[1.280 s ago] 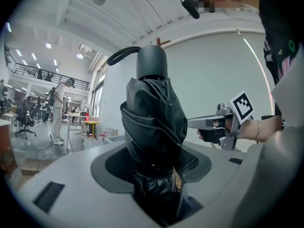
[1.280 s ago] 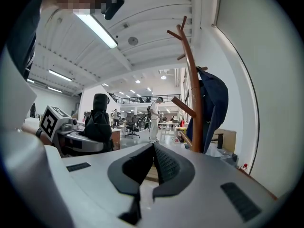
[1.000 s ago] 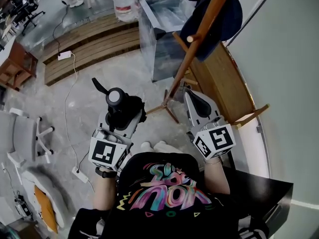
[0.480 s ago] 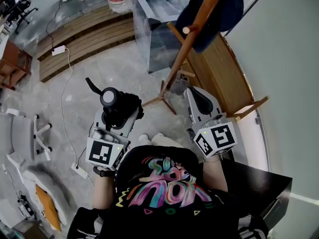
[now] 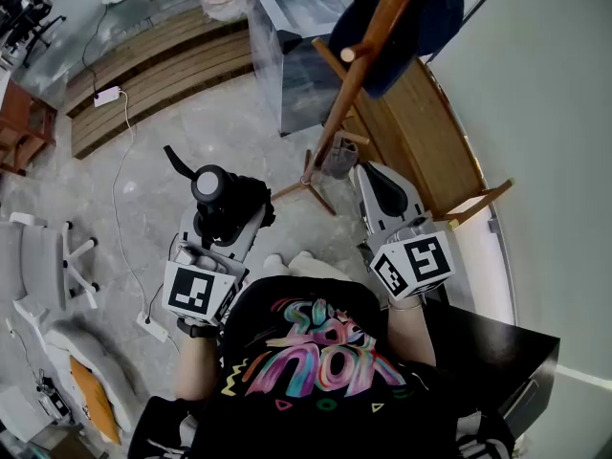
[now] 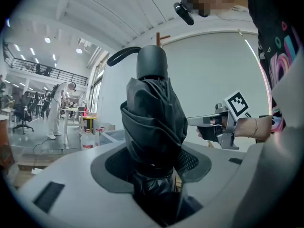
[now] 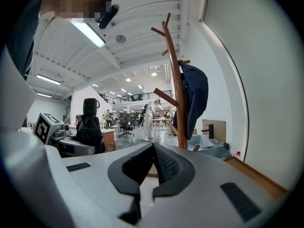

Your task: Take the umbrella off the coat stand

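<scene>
A folded black umbrella (image 5: pixel 226 205) stands upright between the jaws of my left gripper (image 5: pixel 235 222), handle end up and its strap curling off to the left. In the left gripper view the umbrella (image 6: pixel 154 120) fills the middle, with the left gripper (image 6: pixel 155 161) shut on its lower folds. The wooden coat stand (image 5: pixel 360 73) rises ahead and to the right, apart from the umbrella, with a dark blue jacket (image 5: pixel 413 17) on it. My right gripper (image 5: pixel 369 185) sits near the stand's foot. Seen from its own camera, the right gripper (image 7: pixel 153 149) is shut and empty, with the coat stand (image 7: pixel 176 87) beyond it.
A clear plastic box (image 5: pixel 292 41) stands behind the stand. Wooden slat platforms (image 5: pixel 158 65) lie at the back left, with a cable and power strip (image 5: pixel 105 95). A wooden board (image 5: pixel 426 146) leans along the right wall. A white chair (image 5: pixel 38 261) is at left, a dark table (image 5: pixel 502 357) at lower right.
The head view has drifted a little, so the floor and stand sit slightly higher in the picture. The umbrella stays in the left gripper; both grippers keep nearly the same places.
</scene>
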Action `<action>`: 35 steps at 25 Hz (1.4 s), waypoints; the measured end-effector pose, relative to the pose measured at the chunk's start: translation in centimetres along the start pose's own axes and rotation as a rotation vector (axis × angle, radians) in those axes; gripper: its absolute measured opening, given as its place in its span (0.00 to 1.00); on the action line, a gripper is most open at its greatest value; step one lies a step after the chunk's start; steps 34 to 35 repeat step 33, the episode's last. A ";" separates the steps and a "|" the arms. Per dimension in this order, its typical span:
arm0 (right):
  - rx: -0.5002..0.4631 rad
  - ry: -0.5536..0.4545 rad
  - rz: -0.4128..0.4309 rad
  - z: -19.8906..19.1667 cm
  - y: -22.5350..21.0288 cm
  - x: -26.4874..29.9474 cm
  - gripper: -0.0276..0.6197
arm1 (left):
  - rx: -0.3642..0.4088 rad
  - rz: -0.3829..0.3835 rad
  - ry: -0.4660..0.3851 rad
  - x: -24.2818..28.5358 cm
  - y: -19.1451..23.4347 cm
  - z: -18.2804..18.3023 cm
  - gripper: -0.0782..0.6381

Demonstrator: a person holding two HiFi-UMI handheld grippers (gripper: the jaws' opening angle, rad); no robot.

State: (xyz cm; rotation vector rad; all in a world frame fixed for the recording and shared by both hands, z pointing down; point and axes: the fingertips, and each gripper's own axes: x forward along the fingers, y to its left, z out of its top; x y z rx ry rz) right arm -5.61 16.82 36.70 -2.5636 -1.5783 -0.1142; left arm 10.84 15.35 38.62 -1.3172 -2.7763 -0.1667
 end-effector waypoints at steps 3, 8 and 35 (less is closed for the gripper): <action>-0.008 -0.006 0.005 0.1 -0.2 0.1 0.07 | 0.003 -0.005 0.003 0.3 -0.1 -0.1 0.46; -0.009 0.004 0.010 -0.2 -0.6 0.3 0.06 | 0.009 -0.014 0.009 1.0 -0.1 -0.2 0.46; -0.023 0.016 -0.014 -0.4 -1.8 -0.7 0.06 | 0.089 -0.148 0.050 3.1 -1.6 -0.3 0.46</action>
